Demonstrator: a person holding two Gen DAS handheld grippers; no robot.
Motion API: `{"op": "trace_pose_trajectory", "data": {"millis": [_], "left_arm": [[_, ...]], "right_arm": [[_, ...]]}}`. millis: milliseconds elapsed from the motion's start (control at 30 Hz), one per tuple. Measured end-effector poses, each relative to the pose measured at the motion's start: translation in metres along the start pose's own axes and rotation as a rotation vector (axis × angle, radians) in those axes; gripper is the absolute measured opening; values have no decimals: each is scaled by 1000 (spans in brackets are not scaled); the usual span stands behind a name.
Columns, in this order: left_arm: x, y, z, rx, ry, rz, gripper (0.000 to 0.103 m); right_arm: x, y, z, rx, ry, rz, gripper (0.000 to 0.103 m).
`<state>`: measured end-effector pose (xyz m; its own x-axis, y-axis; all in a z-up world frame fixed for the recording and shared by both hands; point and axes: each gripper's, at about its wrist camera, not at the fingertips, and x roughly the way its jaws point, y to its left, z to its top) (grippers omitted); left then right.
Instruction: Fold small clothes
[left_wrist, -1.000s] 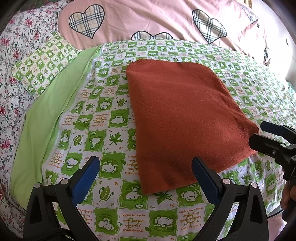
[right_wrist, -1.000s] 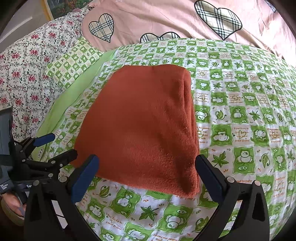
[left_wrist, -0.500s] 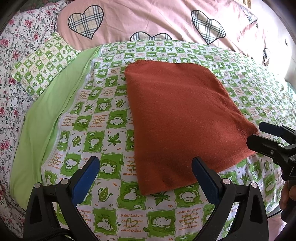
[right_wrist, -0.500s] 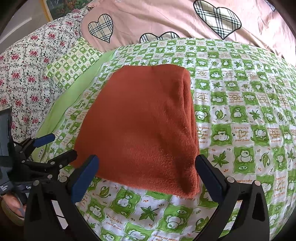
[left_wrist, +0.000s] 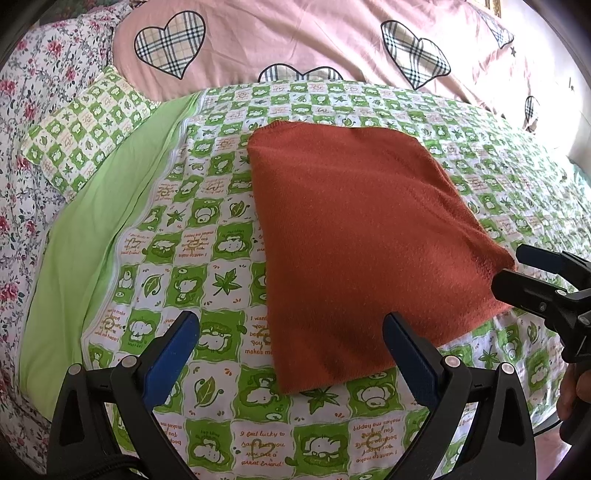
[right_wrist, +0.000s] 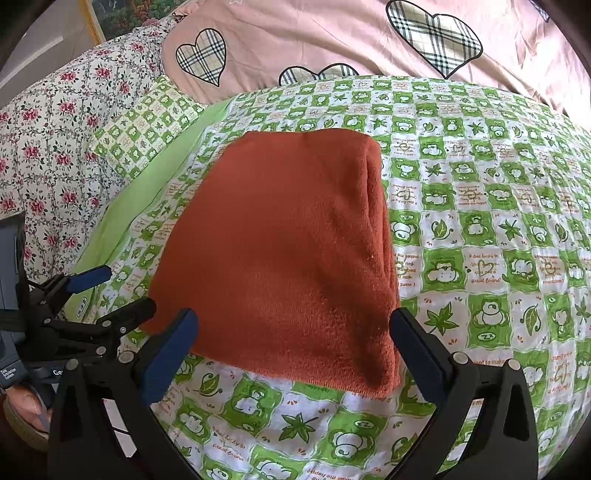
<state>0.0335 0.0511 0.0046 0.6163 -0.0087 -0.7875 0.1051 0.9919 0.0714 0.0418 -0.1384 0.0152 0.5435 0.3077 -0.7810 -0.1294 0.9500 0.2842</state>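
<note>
A rust-orange fleece garment (left_wrist: 354, 236) lies folded into a flat rectangle on the green checked bedsheet (left_wrist: 207, 236). My left gripper (left_wrist: 291, 347) hovers open above the garment's near left corner, nothing between its blue-padded fingers. In the left wrist view my right gripper (left_wrist: 517, 273) reaches in from the right edge, open, beside the garment's right corner. The right wrist view shows the same folded garment (right_wrist: 288, 251), with my right gripper (right_wrist: 295, 343) open above its near edge. There my left gripper (right_wrist: 114, 291) sits open at the garment's left corner.
A pink quilt with plaid hearts (left_wrist: 295, 40) is bunched along the far side of the bed. A green checked pillow (left_wrist: 81, 129) and a floral cover (left_wrist: 22, 110) lie at the left. A person's foot (right_wrist: 22, 410) shows at the lower left.
Both grippers have barely shifted; the garment sits a touch higher and closer in both views. Nothing was taken hold of or let go.
</note>
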Motion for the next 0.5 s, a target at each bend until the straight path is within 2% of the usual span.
{"op": "trace_pose_trajectory", "data": {"millis": [500], "left_arm": [[1,-1,4,0,-4,-1,100]], "right_arm": [[-2,1,4,9,-6,3,103]]}}
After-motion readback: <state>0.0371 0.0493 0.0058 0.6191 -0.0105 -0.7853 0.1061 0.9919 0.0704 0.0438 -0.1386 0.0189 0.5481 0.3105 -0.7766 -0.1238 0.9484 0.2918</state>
